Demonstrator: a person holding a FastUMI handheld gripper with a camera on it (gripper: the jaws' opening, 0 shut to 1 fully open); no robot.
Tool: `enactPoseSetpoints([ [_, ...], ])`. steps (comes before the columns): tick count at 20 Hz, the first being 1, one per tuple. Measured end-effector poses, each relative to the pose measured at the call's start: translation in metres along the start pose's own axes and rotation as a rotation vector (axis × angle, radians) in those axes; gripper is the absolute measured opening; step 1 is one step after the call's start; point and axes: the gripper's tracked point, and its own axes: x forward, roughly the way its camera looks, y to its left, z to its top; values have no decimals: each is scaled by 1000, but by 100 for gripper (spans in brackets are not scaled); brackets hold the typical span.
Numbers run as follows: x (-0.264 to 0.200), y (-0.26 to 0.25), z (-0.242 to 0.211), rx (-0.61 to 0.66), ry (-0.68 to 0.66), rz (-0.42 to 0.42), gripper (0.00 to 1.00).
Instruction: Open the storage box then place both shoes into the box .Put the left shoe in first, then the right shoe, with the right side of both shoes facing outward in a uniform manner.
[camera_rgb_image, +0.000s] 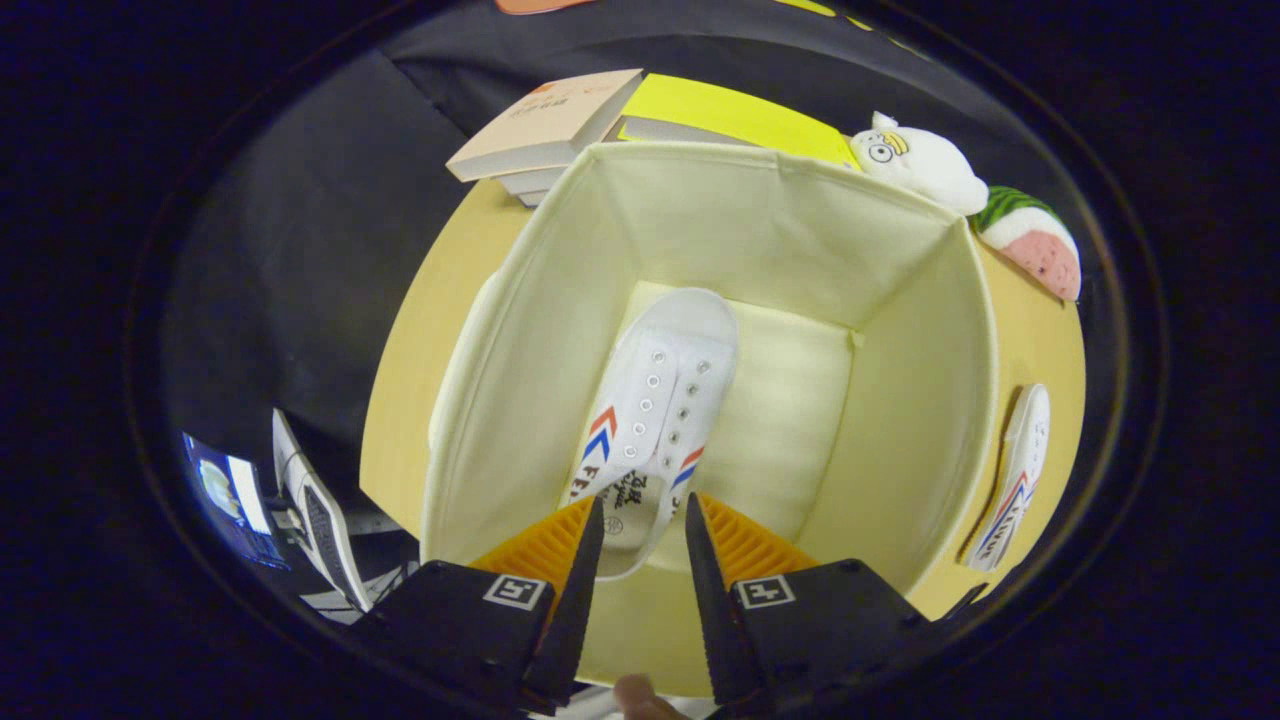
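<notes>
The cream fabric storage box (520, 330) stands open on the table, and I look down into it. One white shoe (660, 390) with red and blue stripes is inside, its toe pointing away toward the far wall and its heel between my fingers. My gripper (643, 500) hangs over the near side of the box, its jaws narrowed and shut on the shoe's heel end. The second white shoe (1012, 480) lies on its side on the table, just outside the box's right wall.
Beyond the box lie a stack of tan books (545, 125) and a yellow book (735, 112). A white plush toy (925, 160) and a watermelon-slice plush (1035, 245) sit at the far right. The wooden table (410, 370) ends left of the box; a keyboard (320, 520) lies below.
</notes>
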Motion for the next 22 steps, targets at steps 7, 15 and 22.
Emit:
enactPoseSetpoints([
  [7,-77,-60,-32,-157,-47,-203,62],
  [15,-96,-195,-73,-73,-22,-285,66],
  [22,-47,-327,-126,52,196,-387,67],
])
